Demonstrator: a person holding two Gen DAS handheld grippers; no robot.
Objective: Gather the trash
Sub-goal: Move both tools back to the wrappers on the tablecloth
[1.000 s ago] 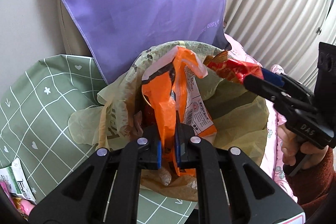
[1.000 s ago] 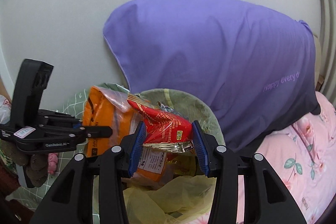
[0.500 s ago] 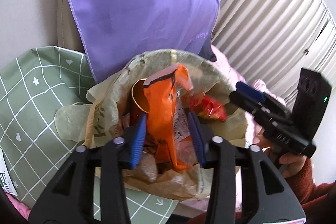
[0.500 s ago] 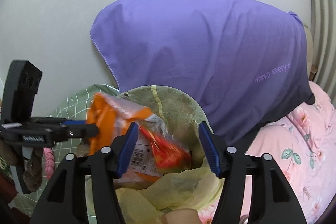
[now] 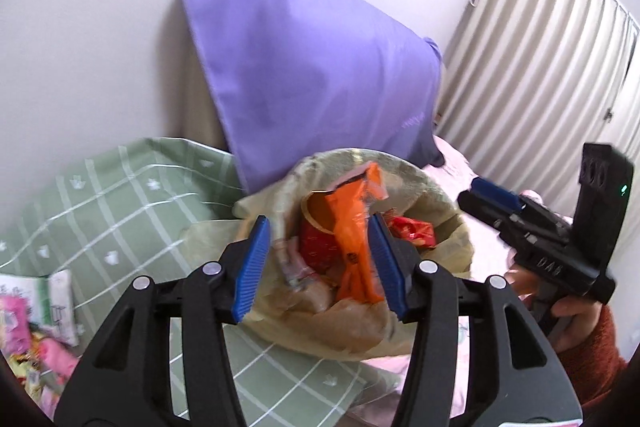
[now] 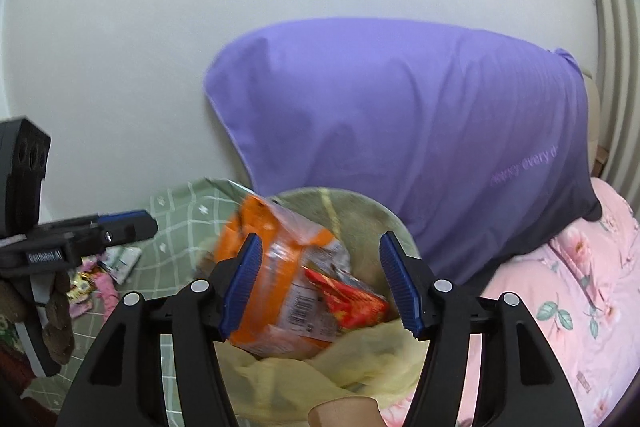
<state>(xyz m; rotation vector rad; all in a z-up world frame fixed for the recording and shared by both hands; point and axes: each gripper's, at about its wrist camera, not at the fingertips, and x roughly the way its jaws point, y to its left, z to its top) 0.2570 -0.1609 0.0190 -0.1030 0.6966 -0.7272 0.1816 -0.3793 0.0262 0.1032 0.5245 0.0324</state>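
Note:
A bin lined with a yellowish bag (image 5: 448, 227) (image 6: 360, 351) stands on the bed. In it lie an orange wrapper (image 5: 354, 223) (image 6: 272, 259), a red wrapper (image 5: 412, 231) (image 6: 348, 303) and a red cup (image 5: 320, 243). My left gripper (image 5: 320, 265) is open and empty above the bin. My right gripper (image 6: 320, 283) is open and empty above the bin, and shows at the right of the left wrist view (image 5: 492, 193).
A purple pillow (image 5: 312, 83) (image 6: 420, 131) leans on the wall behind the bin. A green checked cloth (image 5: 120, 195) holds more wrappers (image 5: 36, 311) (image 6: 100, 271) at the left. Pink floral bedding (image 6: 580, 287) is at the right, curtains (image 5: 540, 47) behind.
Both grippers opened and let go: the orange wrapper and the red wrapper dropped into the bin. Both grippers drew back and up from the bin.

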